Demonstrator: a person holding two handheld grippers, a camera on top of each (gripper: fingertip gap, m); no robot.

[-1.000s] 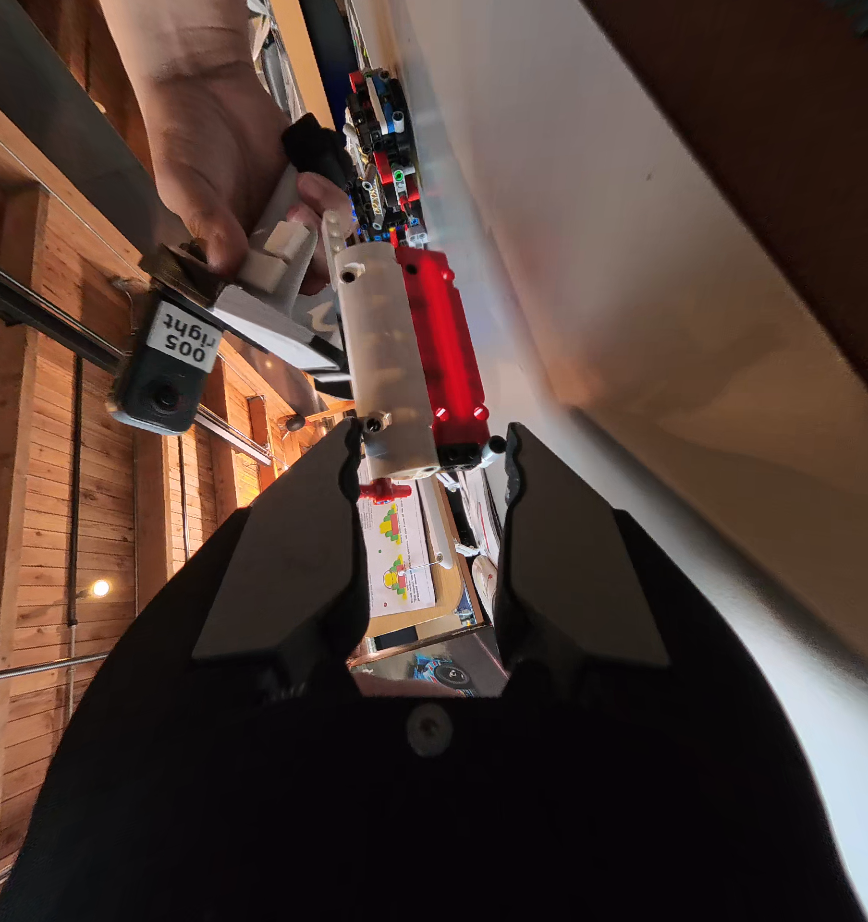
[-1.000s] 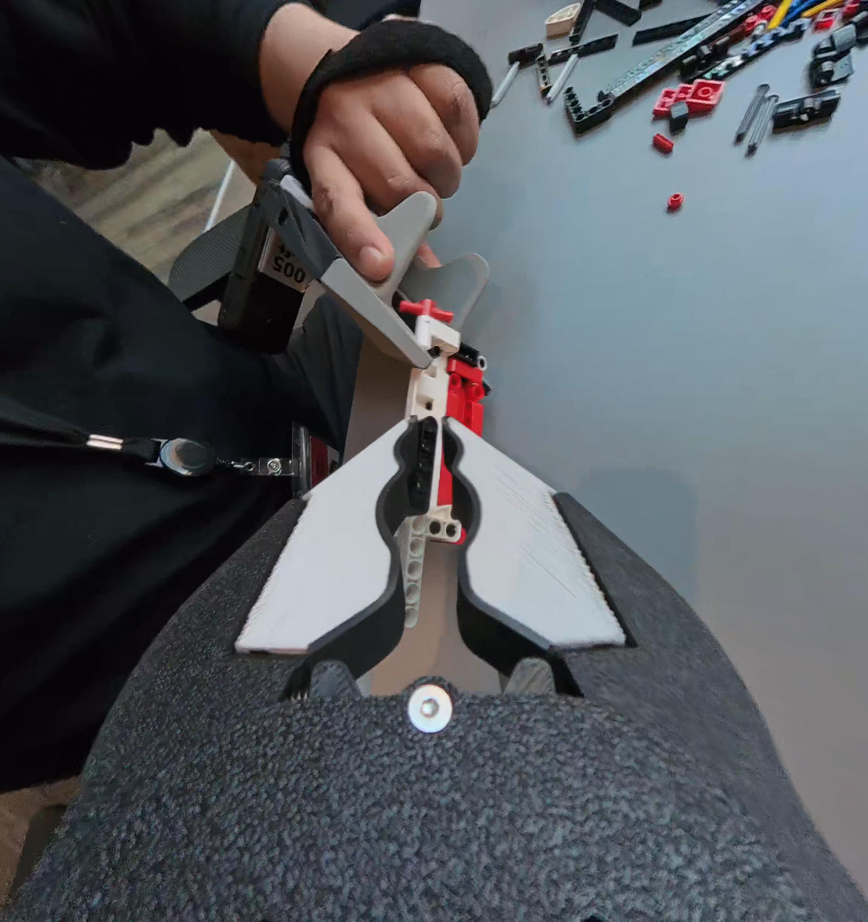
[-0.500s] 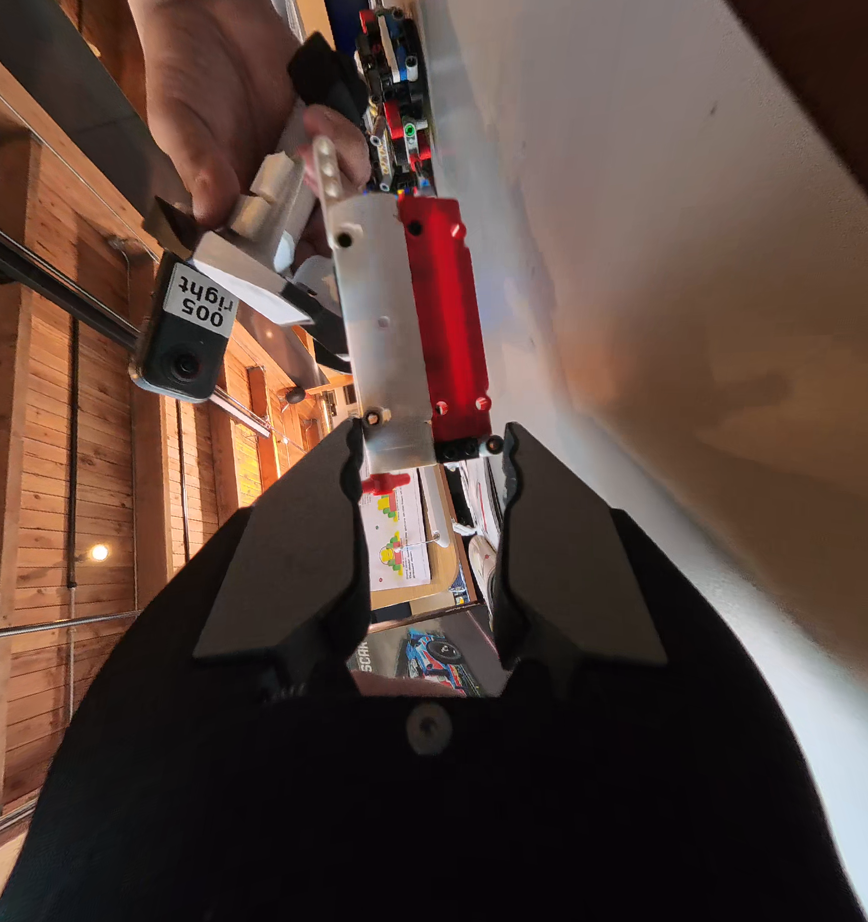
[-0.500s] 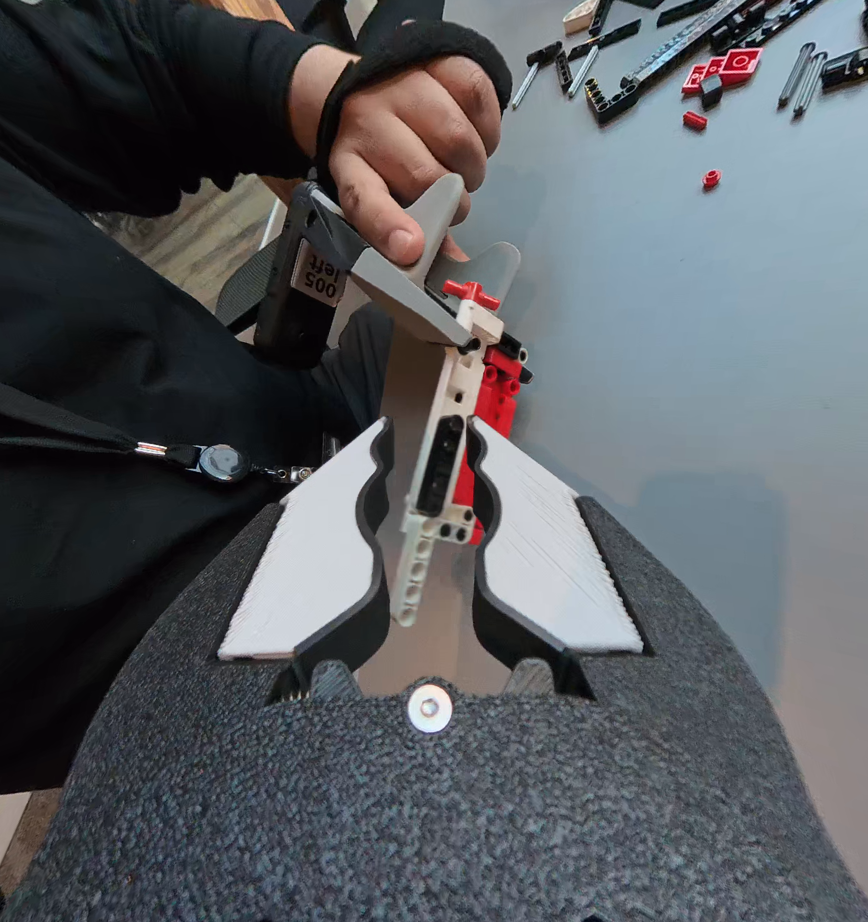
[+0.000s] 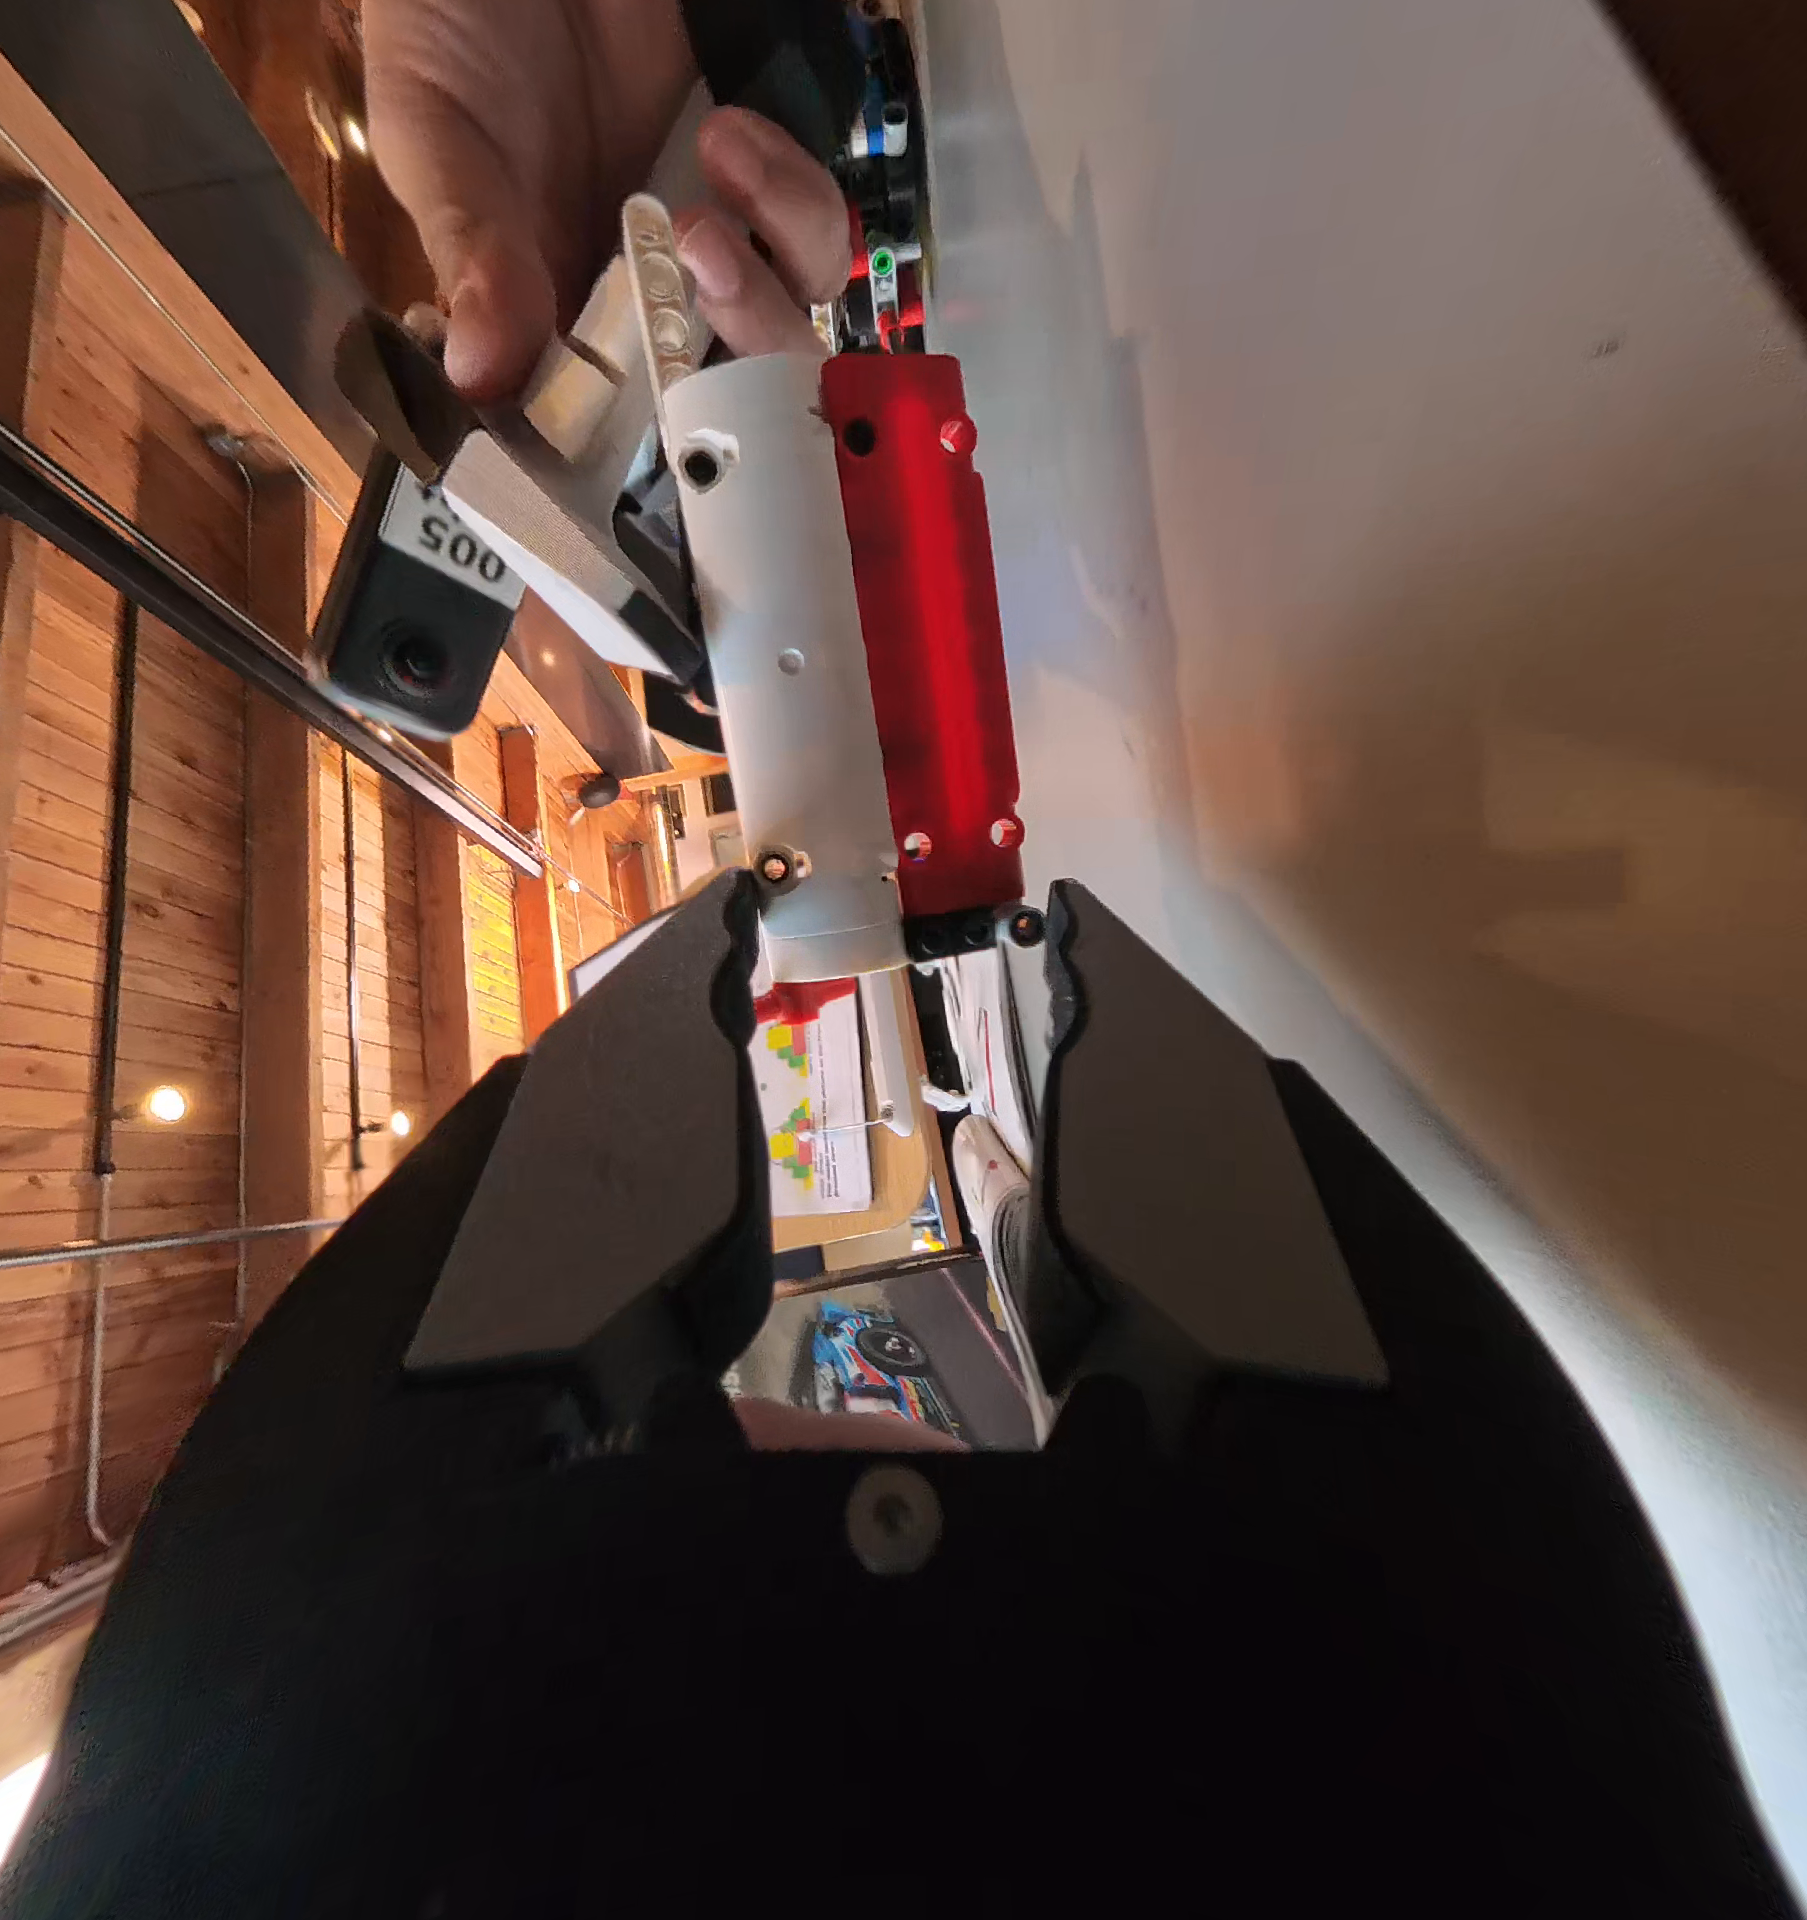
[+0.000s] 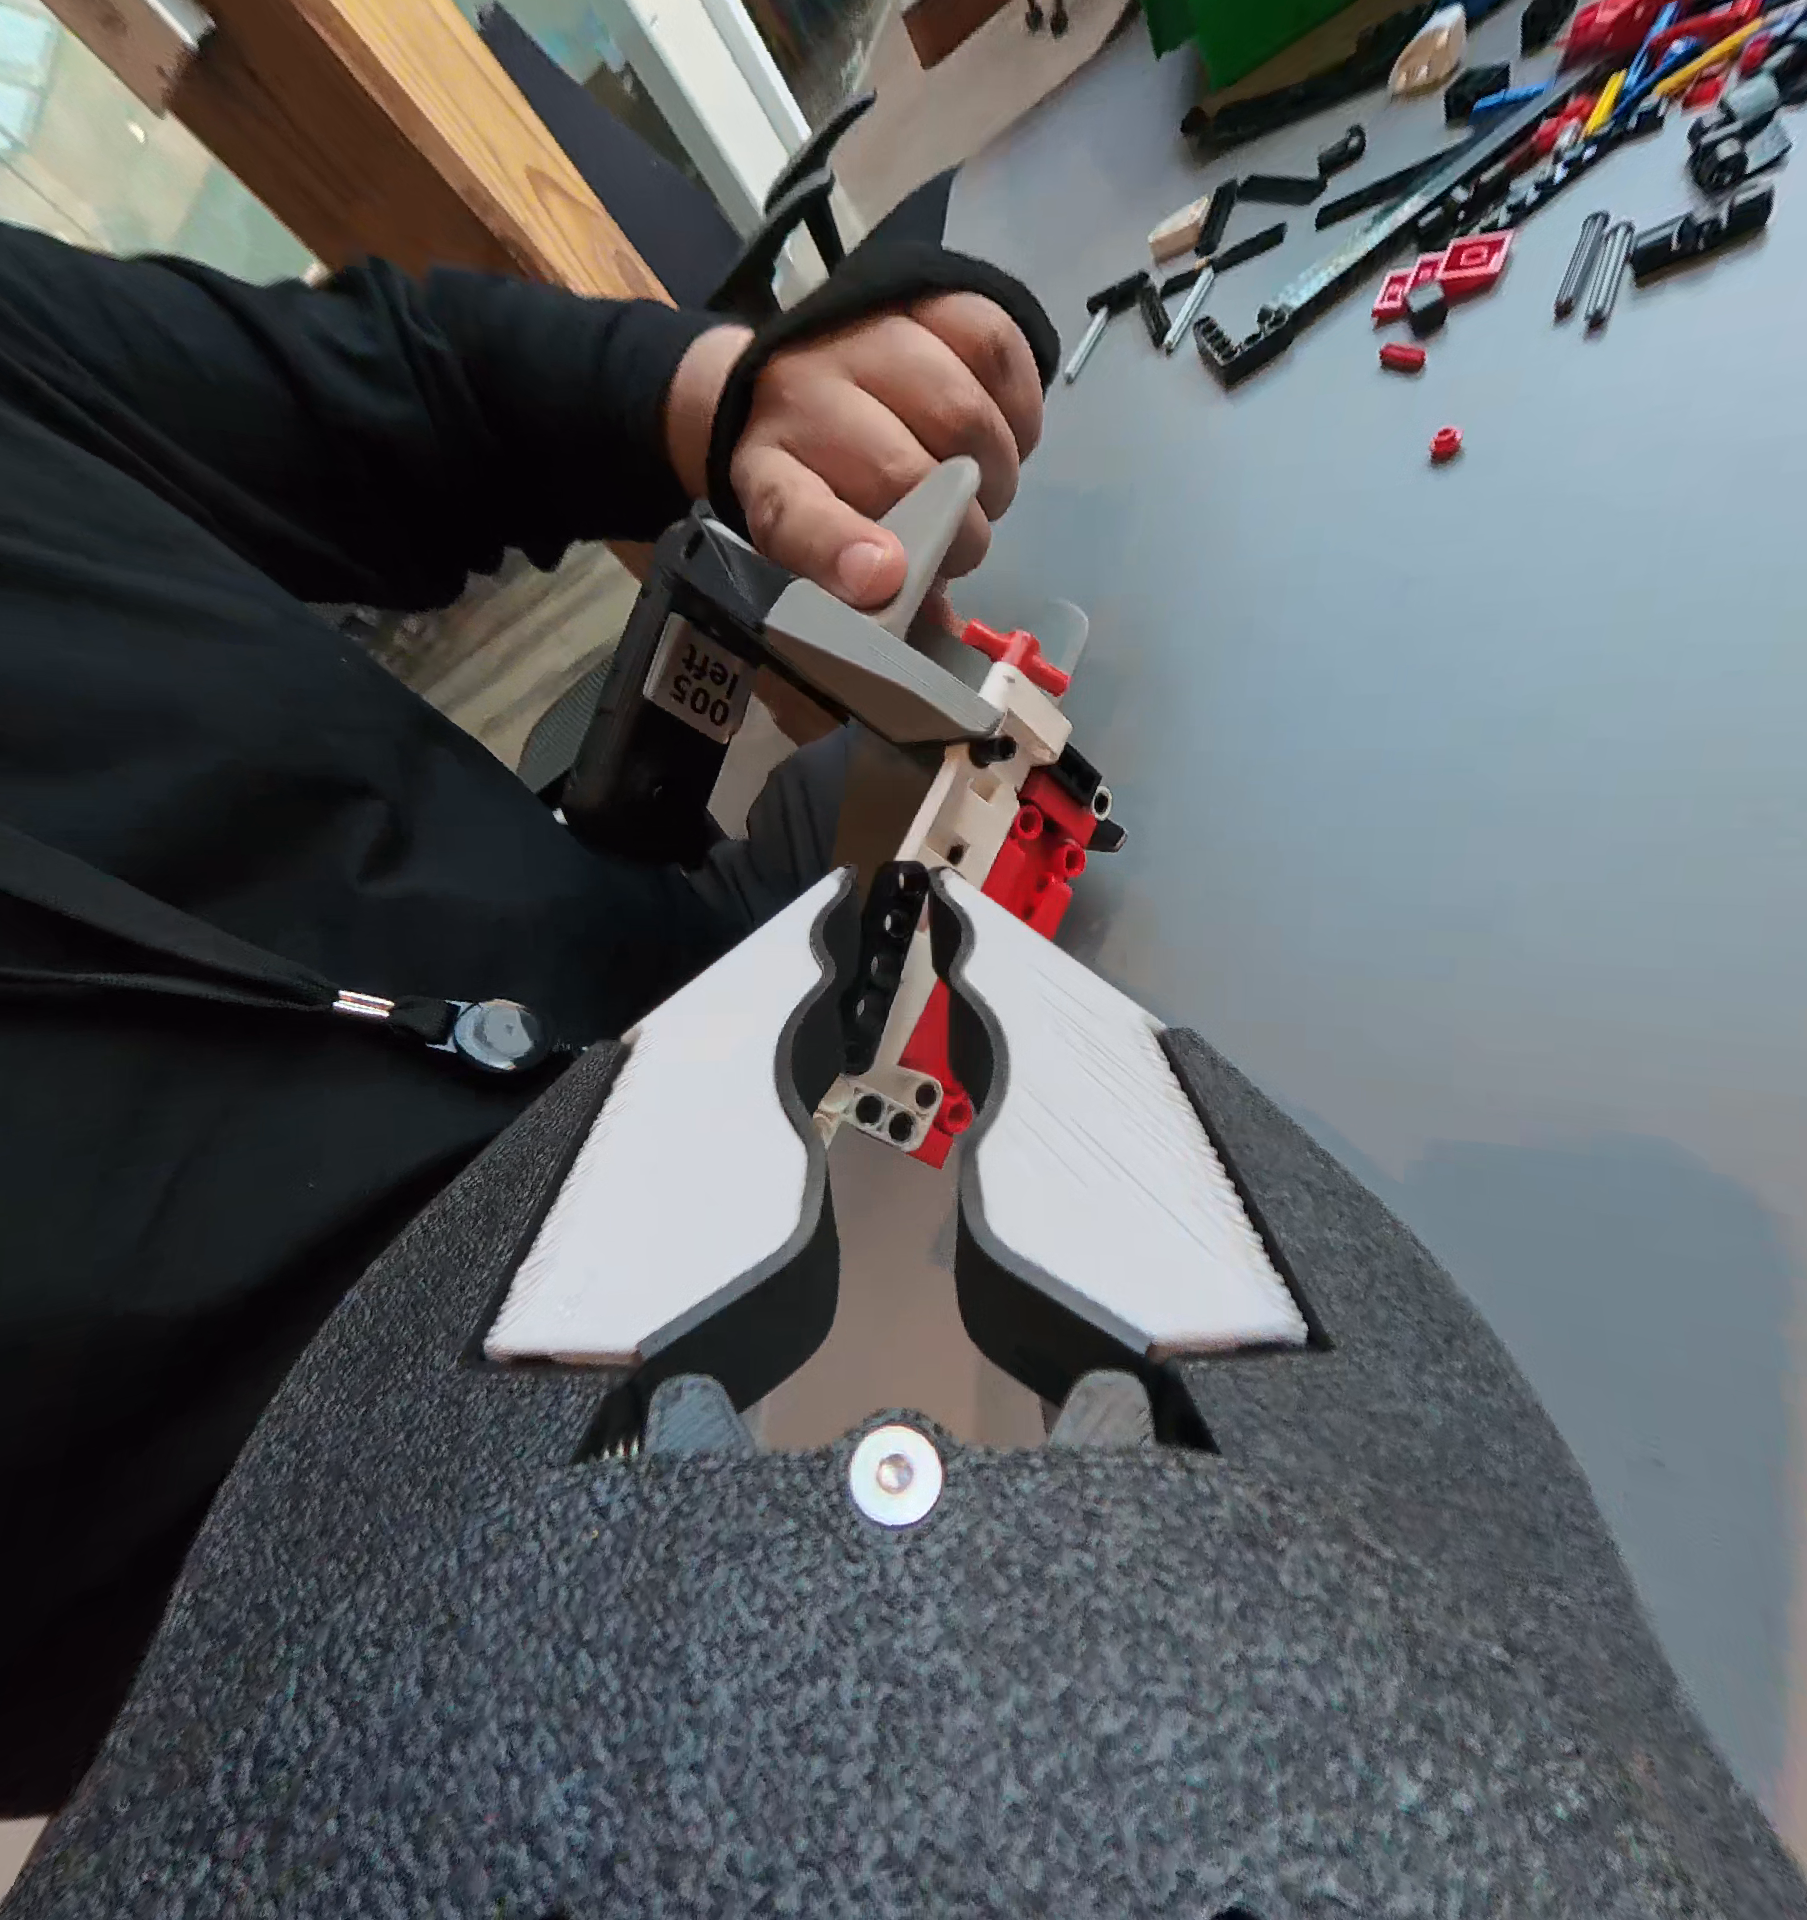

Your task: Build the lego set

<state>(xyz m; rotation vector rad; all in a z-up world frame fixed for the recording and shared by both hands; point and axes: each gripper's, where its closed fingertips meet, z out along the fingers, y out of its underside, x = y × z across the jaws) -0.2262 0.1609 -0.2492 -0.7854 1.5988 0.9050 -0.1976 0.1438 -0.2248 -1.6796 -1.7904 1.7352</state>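
A lego assembly, a white panel (image 5: 795,675) joined to a red panel (image 5: 920,623), is held in the air between both grippers. My left gripper (image 5: 894,925) is shut on its near end, one finger on the white side and one by the black end piece. In the right wrist view the assembly (image 6: 982,810) shows a black beam (image 6: 883,966) and a red axle (image 6: 1013,655) at its far end. My right gripper (image 6: 894,883) is shut on the black beam and the white part. The left gripper (image 6: 878,675) clamps the far end there.
The grey table (image 6: 1501,831) lies below, with several loose lego pieces (image 6: 1501,208) at its far right. A person in black clothing (image 6: 203,727) fills the left. An instruction sheet (image 5: 816,1122) shows behind the left gripper's fingers. The right gripper (image 5: 566,520) shows at upper left.
Half a second ago my right gripper's jaws stood apart around the assembly; now they are closed on it again. The assembly has come closer in the left wrist view.
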